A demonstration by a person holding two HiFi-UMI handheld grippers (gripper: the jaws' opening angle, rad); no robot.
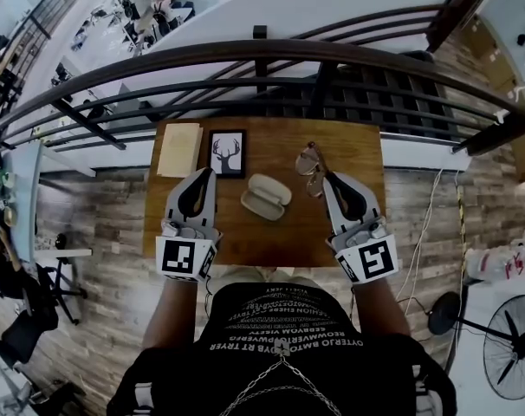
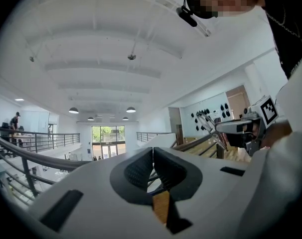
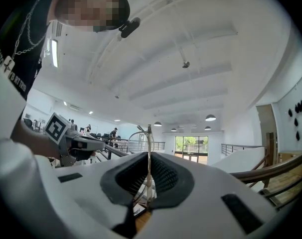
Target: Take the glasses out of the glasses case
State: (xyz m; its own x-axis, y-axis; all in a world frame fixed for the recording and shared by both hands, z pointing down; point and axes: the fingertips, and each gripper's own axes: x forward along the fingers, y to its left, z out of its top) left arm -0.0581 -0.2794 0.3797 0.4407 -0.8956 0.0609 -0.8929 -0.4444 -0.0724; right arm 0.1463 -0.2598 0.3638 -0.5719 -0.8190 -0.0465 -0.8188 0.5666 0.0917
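Note:
A white glasses case [image 1: 265, 197] lies open in the middle of the wooden table [image 1: 271, 146]. Thin-framed glasses [image 1: 310, 160] hang in the air to its right, above the table. My right gripper [image 1: 325, 178] is shut on them. In the right gripper view one thin arm of the glasses [image 3: 148, 148] runs between the pads of that gripper [image 3: 149, 156], and a lens rises above them. My left gripper [image 1: 208, 173] hovers left of the case, shut and empty. In the left gripper view its pads [image 2: 152, 152] meet, and the glasses [image 2: 211, 121] show at the right.
A cream notebook [image 1: 179, 149] and a framed deer picture [image 1: 227, 152] lie at the table's back left. A dark metal railing [image 1: 262, 59] runs just beyond the table's far edge. A floor fan [image 1: 514, 345] stands at the lower right.

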